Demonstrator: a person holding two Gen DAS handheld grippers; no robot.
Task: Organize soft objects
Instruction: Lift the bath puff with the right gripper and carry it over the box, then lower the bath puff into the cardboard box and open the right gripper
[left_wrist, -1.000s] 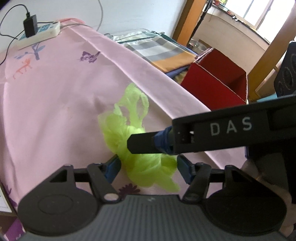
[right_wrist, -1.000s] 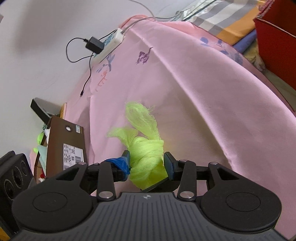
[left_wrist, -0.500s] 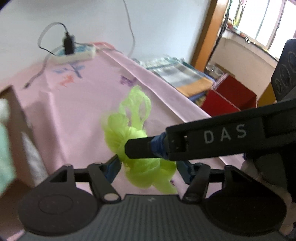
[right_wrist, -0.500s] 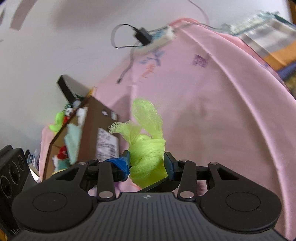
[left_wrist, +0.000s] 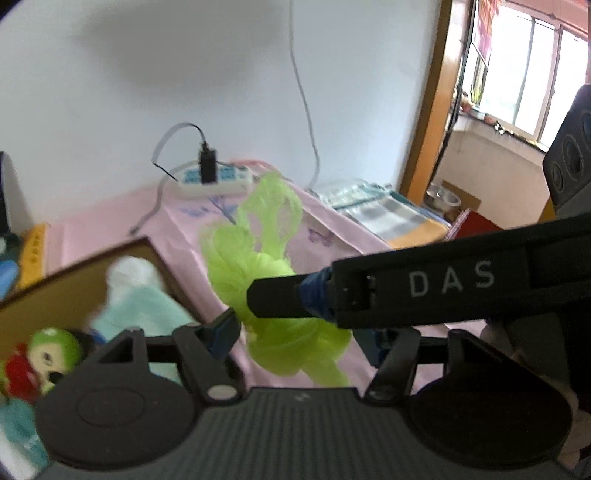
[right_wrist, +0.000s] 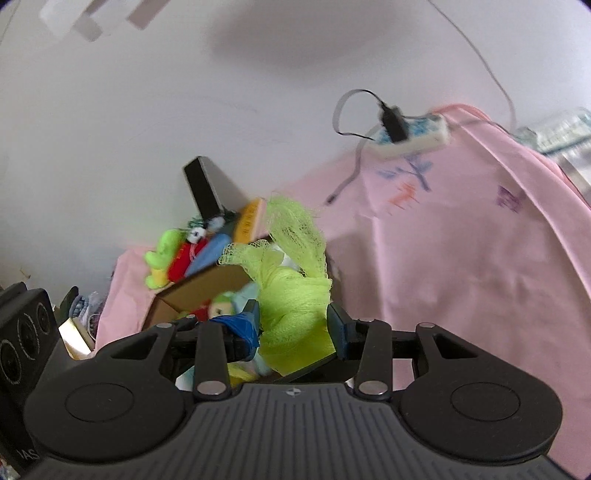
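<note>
A pink tablecloth (right_wrist: 461, 258) printed with small plants and animals covers the table, and a white power strip (left_wrist: 212, 181) with a black plug in it lies at its far edge by the wall. A brown cardboard box (right_wrist: 199, 291) sits on the cloth at the left, holding soft toys: a pale teal plush (left_wrist: 147, 306) and a green-headed doll (left_wrist: 53, 349) in red show in the left wrist view. Beyond the box, a second green and red plush (right_wrist: 166, 258) leans by a yellow book (right_wrist: 249, 218) whose spine lettering is too blurred to read.

The neon green mesh bath pouf (right_wrist: 291, 291) hangs in the air above the cloth, just beside the box's near corner. Its long axis runs roughly upright, a loose mesh loop pointing up and away from the cameras and the knotted bulk low between the fingers.

The right gripper (right_wrist: 293, 325) is clamped on the pouf's bunched middle. The left gripper (left_wrist: 299, 334) brackets the pouf's lower end with its fingers spread, not pinching it. White letters "DAS" are printed on the right gripper's finger (left_wrist: 424, 291), which crosses the left wrist view.
</note>
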